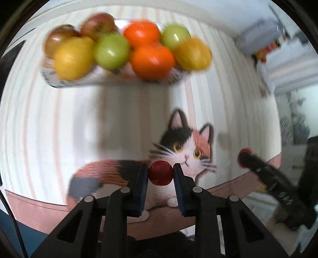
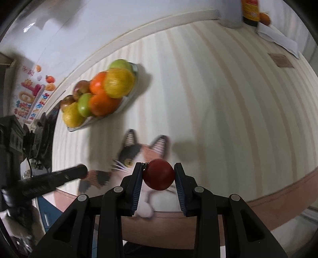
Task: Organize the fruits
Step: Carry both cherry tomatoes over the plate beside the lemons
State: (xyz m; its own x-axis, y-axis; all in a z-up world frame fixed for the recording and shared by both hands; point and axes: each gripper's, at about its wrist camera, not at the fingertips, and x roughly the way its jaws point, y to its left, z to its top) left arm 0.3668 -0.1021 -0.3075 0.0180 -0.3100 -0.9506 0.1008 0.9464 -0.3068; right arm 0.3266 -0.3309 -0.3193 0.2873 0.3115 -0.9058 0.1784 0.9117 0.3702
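Right now your left gripper is closed on a small dark red fruit, pinched between the two blue pads with the fruit sitting at the very tips. Your right gripper is likewise clamped on a larger red fruit, which fills the gap between its pads; a bit of stem shows against the left pad. Both grippers hang above the striped cloth, over its printed calico cat, and both point steeply down.

Beyond your left gripper, further up the cloth, stands the plate heaped with fruit: two yellow ones, two green ones, two orange ones and two reddish-brown apples at the back, all blurred. From the right wrist view the same plate lies up and to the left, well apart from the fruit you hold.

In the left wrist view, your right gripper shows low on the right as a dark blurred bar with red at its tip. In the right wrist view, your left gripper reaches in from the left edge, also blurred.

At the top right of the right wrist view, a dark bottle with a yellow label stands at the far edge of the cloth.
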